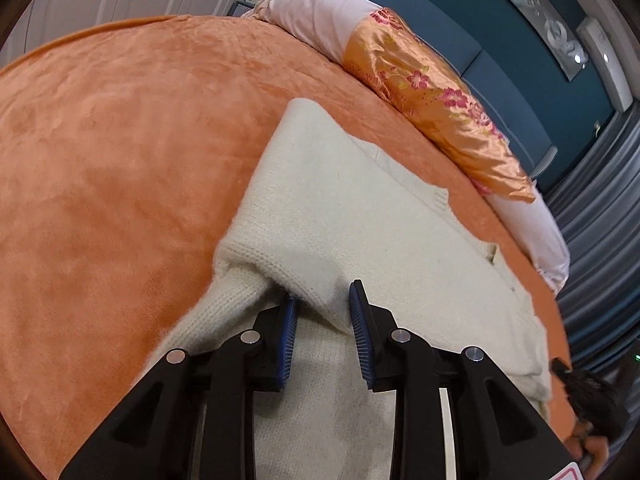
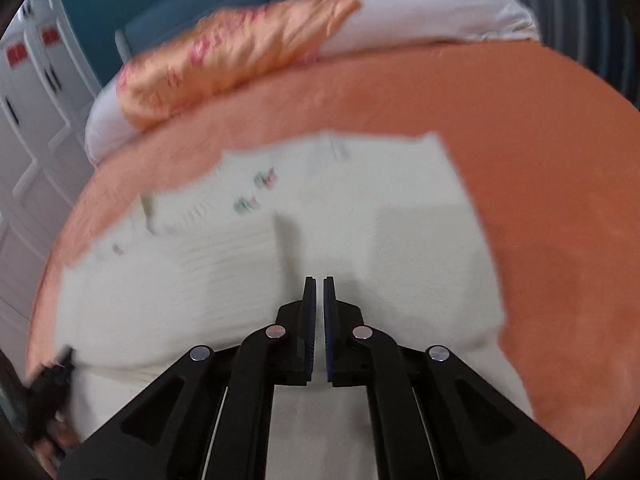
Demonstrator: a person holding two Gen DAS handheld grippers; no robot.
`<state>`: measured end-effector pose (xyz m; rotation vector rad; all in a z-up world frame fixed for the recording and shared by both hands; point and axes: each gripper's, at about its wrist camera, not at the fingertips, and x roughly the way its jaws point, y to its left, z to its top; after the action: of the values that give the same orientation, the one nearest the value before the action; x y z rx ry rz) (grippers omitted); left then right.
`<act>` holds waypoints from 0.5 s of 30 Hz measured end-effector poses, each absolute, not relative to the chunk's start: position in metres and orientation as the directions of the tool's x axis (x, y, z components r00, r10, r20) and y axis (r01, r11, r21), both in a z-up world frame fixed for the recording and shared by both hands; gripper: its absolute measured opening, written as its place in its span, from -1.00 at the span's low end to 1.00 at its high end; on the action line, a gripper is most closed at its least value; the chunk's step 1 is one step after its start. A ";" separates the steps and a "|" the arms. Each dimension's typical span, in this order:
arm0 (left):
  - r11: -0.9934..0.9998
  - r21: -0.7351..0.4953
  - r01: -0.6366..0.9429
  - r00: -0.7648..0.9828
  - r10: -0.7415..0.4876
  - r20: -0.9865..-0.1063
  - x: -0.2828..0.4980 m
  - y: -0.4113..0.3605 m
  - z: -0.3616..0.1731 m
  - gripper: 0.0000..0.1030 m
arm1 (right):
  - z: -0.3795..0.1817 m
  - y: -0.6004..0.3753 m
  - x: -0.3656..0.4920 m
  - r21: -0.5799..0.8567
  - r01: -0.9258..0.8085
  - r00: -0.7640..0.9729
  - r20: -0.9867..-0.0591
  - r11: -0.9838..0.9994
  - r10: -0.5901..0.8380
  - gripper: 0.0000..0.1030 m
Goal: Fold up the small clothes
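Note:
A cream knitted sweater (image 1: 360, 216) lies spread on an orange blanket (image 1: 120, 140) on a bed. My left gripper (image 1: 323, 300) is open, its blue pads on either side of a raised fold of the sweater near the sleeve. The right gripper shows at the far right of this view (image 1: 588, 396). In the right wrist view, which is blurred, the sweater (image 2: 360, 208) fills the middle and small coloured marks show on its far part. My right gripper (image 2: 319, 292) is shut just above the sweater with nothing visible between its pads. The left gripper shows at the lower left there (image 2: 52, 384).
A long pink bolster with an orange flowered satin cover (image 1: 432, 92) lies along the bed's far edge against a blue padded headboard (image 1: 500, 40). Grey curtains (image 1: 600, 208) hang at the right. White cupboard doors (image 2: 36, 100) stand at the left of the right wrist view.

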<state>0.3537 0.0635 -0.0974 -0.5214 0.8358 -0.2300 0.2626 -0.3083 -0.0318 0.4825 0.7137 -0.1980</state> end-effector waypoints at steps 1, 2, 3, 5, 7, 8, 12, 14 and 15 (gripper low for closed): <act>0.849 -0.529 -0.009 0.655 -0.395 -0.644 0.354 0.064 -0.098 -0.46 | -0.026 -0.296 0.260 0.363 0.302 0.755 -0.655 0.882 0.011 -0.94; 0.851 -0.525 -0.009 0.655 -0.392 -0.646 0.355 0.063 -0.097 -0.46 | -0.022 -0.279 0.263 0.378 0.257 0.758 -0.649 0.889 0.057 -0.92; 0.854 -0.521 -0.011 0.655 -0.388 -0.649 0.355 0.062 -0.095 -0.46 | -0.020 -0.262 0.270 0.399 0.210 0.749 -0.652 0.893 0.115 -0.92; 0.855 -0.518 -0.027 0.650 -0.379 -0.659 0.352 0.063 -0.091 -0.46 | -0.024 -0.210 0.290 0.426 0.104 0.706 -0.669 0.899 0.235 -0.92; 0.849 -0.526 -0.048 0.656 -0.370 -0.658 0.344 0.069 -0.083 -0.46 | -0.029 -0.162 0.308 0.408 0.017 0.664 -0.687 0.913 0.294 -0.92; 0.852 -0.520 -0.059 0.662 -0.356 -0.659 0.340 0.074 -0.079 -0.46 | -0.034 -0.135 0.318 0.392 -0.027 0.640 -0.700 0.920 0.317 -0.92; 0.865 -0.496 -0.080 0.648 -0.333 -0.685 0.346 0.093 -0.079 -0.47 | -0.061 -0.086 0.354 0.350 -0.097 0.551 -0.761 0.932 0.343 -0.91; 0.858 -0.510 -0.064 0.630 -0.362 -0.687 0.353 0.098 -0.085 -0.47 | -0.074 -0.095 0.360 0.324 -0.111 0.535 -0.777 0.940 0.331 -1.00; 0.863 -0.502 -0.054 0.630 -0.361 -0.688 0.354 0.098 -0.085 -0.47 | -0.074 -0.107 0.357 0.326 -0.113 0.544 -0.770 0.938 0.333 -1.00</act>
<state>0.3535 0.0977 -0.0847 -0.5157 0.8807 -0.1846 0.3573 -0.1068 -0.0742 0.2505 0.9615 0.2678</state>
